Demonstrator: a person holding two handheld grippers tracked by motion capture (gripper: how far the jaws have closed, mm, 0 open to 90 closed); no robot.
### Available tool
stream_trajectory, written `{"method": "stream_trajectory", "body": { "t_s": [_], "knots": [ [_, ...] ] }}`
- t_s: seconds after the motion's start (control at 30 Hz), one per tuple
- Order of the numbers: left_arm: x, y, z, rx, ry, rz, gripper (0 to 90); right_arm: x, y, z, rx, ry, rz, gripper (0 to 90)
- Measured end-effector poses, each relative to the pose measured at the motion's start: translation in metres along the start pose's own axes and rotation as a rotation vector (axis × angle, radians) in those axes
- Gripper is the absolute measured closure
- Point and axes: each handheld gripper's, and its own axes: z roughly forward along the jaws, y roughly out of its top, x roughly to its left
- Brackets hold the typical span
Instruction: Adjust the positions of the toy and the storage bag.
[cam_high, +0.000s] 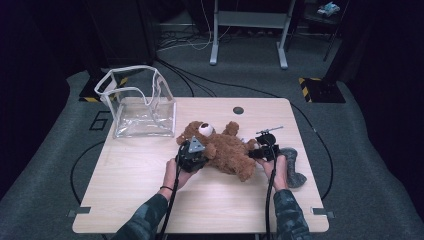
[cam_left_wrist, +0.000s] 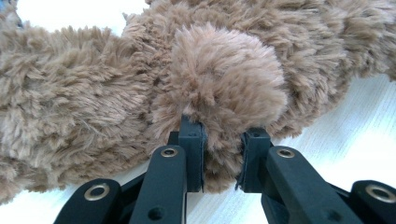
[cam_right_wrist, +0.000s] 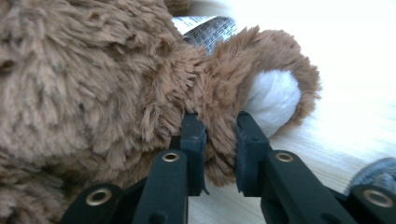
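Note:
A brown teddy bear (cam_high: 227, 150) lies on its back in the middle of the wooden table (cam_high: 140, 195), head toward the far left. My left gripper (cam_high: 204, 151) comes at it from the left and is shut on a fluffy round limb (cam_left_wrist: 229, 84); both pads of this left gripper (cam_left_wrist: 222, 144) sink into the fur. On the bear's right side my right gripper (cam_high: 253, 153) is shut on a leg just behind the foot with a white sole (cam_right_wrist: 273, 98). The fur bunches between the pads of this right gripper (cam_right_wrist: 219, 128). A printed label (cam_right_wrist: 210, 28) sticks out behind the leg.
A clear plastic bag (cam_high: 142, 102) with white trim stands open at the table's far left. A grey plush piece (cam_high: 295, 167) lies at the right edge, beside my right hand. A small black and metal object (cam_high: 268, 132) sits just behind the right gripper. Cables run over the floor beyond.

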Motion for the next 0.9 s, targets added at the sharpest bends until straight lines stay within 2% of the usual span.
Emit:
{"method": "stream_trajectory", "body": {
  "t_s": [0.03,0.17,0.37,0.5,0.57,0.73,0.8,0.9],
  "knots": [
    [0.0,0.0,-0.001,-0.006,0.005,0.001,76.7,0.001,-0.001,-0.001,-0.022,-0.017,-0.006,78.6],
    [0.002,0.006,-0.007,-0.035,0.021,0.01,77.9,-0.002,-0.006,-0.01,-0.074,-0.033,0.013,80.3],
    [0.009,0.021,-0.015,-0.07,0.046,0.022,79.3,0.002,-0.011,-0.026,-0.153,-0.079,0.011,81.2],
    [0.016,0.028,-0.016,-0.074,0.051,0.031,79.6,0.003,-0.014,-0.035,-0.191,-0.105,0.015,81.3],
    [0.018,0.031,-0.015,-0.065,0.054,0.051,79.7,0.005,-0.016,-0.041,-0.215,-0.122,0.016,81.4],
    [0.023,0.039,-0.011,-0.075,0.067,0.056,79.9,0.01,-0.019,-0.056,-0.264,-0.16,-0.013,81.6],
    [0.026,0.044,-0.01,-0.071,0.078,0.075,80.0,0.013,-0.021,-0.063,-0.28,-0.175,-0.013,81.8],
    [0.03,0.05,-0.008,-0.067,0.087,0.082,80.1,0.017,-0.023,-0.073,-0.304,-0.195,-0.026,82.0]
  ]
}}
